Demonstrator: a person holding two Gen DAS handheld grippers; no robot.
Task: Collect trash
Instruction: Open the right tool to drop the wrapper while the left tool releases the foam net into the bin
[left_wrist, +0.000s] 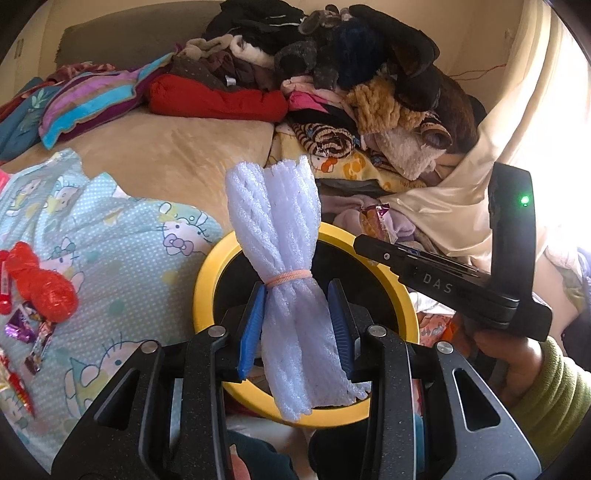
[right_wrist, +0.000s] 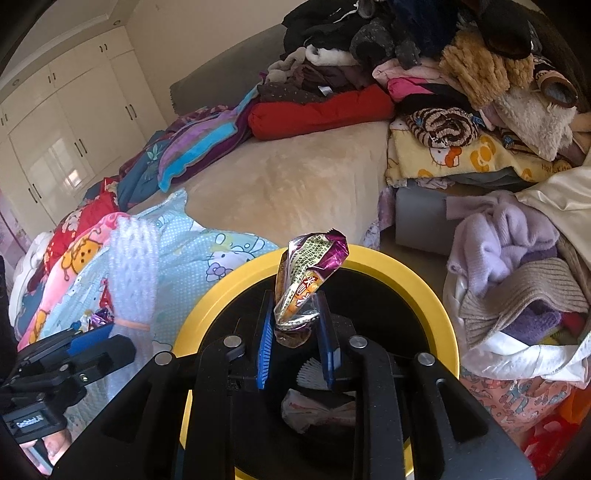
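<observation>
Clothes-heaped bed (right_wrist: 295, 184) behind yellow-rimmed bin (right_wrist: 406, 273); white wardrobes (right_wrist: 74, 122) beyond.

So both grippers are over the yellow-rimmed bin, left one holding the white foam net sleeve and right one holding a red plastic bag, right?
Not quite. The right gripper holds a crumpled purple-and-orange foil snack wrapper, as the right wrist view shows. The left gripper does hold the white foam net sleeve, both over the yellow-rimmed bin.

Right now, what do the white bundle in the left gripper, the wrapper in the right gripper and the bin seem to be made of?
White bundle: apparently foam netting, matte, with a grainy open-mesh surface, tied by a pale elastic band.
Wrapper: likely metallised plastic film, glossy, with sharp creases and a silvery inside.
Bin: probably hard plastic, with a smooth yellow rim and a dark inside.
</observation>
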